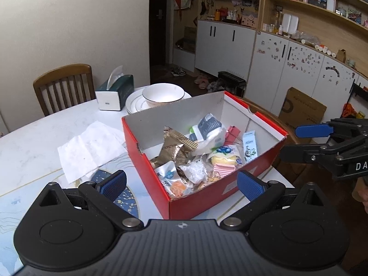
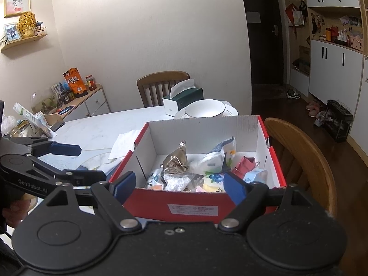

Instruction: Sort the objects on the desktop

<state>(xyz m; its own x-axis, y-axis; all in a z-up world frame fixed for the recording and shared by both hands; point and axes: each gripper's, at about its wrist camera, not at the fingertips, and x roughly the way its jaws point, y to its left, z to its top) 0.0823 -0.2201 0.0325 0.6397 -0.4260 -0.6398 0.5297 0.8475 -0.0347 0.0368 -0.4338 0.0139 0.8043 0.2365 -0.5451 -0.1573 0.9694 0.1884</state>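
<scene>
So, quick rundown of the table from left to right:

Chair: wooden chair tucked in at the far left side of the white table.

Tissue paper: a flat, creased white sheet lying on the tabletop, just left of the box.

Tissue box: dark green and white tissue box at the far edge, a tissue poking out the top.

Dishes: white bowl sitting on a stack of plates, right beside the tissue box and just behind the box.

Left gripper: left gripper hangs over the near corner of the box, blue pads spread wide apart, nothing between them.

Box: red cardboard box with a white inside, open top, standing near the table's right edge. It's about half full of small stuff.

Stuff in the box: gold foil packet leaning up in the middle, a white-and-grey pouch behind it, crumpled clear wrapper in front, a blue-and-yellow snack pack, pink binder clips toward the back right, a small light-blue carton against the right wall.

Right gripper: right gripper is pulled back on the near side of the box, level with its short end, fingers also wide open and empty. From the left camera it shows up at the far right, off the table edge.

Second chair: another wooden chair back curves right behind the box's right side.
</scene>
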